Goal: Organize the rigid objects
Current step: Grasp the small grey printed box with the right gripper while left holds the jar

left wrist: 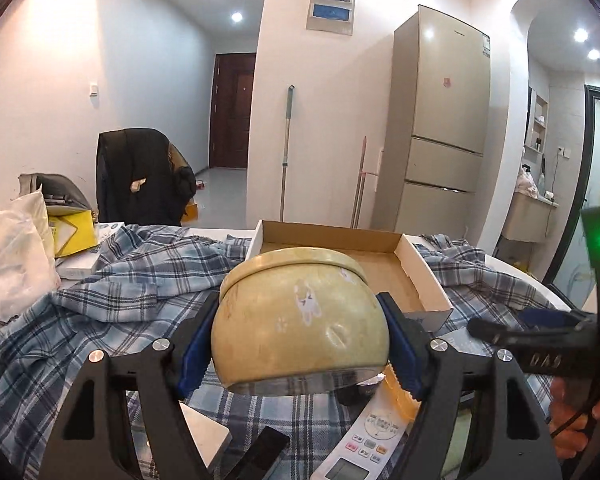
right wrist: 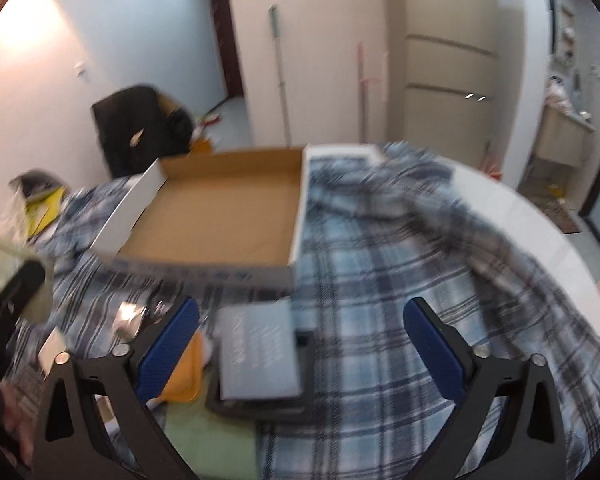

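Between our left claw's (left wrist: 300, 344) blue pads we pinch a round pale-yellow ceramic bowl (left wrist: 300, 320) with a small cartoon print, lifted above the blue plaid cloth (left wrist: 112, 280) on the white bench (right wrist: 540, 216), just in front of the shallow open cardboard box (left wrist: 380, 264). Our right claw (right wrist: 300, 344) hangs spread wide with nothing gripped, over a grey rectangular card (right wrist: 260, 356) lying just in front of that box

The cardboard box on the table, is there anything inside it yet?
In the right wrist view the cardboard box shows only its bare brown floor. In the left wrist view the yellow bowl, clamped in the left gripper, hides the box's near part.
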### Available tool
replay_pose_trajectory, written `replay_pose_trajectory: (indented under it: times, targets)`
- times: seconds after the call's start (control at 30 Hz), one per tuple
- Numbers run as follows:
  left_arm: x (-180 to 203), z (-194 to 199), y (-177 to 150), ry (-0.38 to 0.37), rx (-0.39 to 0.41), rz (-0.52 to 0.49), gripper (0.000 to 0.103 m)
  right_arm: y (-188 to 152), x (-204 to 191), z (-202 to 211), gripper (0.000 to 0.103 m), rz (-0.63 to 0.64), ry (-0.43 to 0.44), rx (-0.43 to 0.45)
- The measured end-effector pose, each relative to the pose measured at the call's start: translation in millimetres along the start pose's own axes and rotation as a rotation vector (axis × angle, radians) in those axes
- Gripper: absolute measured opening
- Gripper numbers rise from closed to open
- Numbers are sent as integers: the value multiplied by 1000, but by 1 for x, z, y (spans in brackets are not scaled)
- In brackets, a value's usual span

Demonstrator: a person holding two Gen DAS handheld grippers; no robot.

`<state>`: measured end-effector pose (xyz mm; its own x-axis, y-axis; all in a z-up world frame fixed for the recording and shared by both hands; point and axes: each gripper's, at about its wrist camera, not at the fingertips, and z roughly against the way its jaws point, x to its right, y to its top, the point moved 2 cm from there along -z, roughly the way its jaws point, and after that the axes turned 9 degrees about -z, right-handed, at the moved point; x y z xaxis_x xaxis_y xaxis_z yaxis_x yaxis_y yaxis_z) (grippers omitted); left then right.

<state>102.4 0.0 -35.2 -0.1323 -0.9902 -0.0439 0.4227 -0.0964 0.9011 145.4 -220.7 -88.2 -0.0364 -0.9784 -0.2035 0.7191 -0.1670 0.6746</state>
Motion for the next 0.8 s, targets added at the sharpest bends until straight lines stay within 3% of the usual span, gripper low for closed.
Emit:
replay_pose_trajectory:
  times: [0.37, 0.43, 0.5, 0.8]
  targets:
    - [-1, -6, -5, 2, -37, 10, 77, -15, -17, -18, 71, 98, 41, -85]
    - [-2, -7, -5, -1, -42, 13, 77, -16, -18, -23, 55, 107, 33, -108]
    - [-2, -7, -6, -2, -44, 16, 77, -18, -17, -29, 46, 106, 24, -134]
    - [-2, -8, -6, 0, -46, 14, 77, -21, -21, -28, 46, 134, 18, -127]
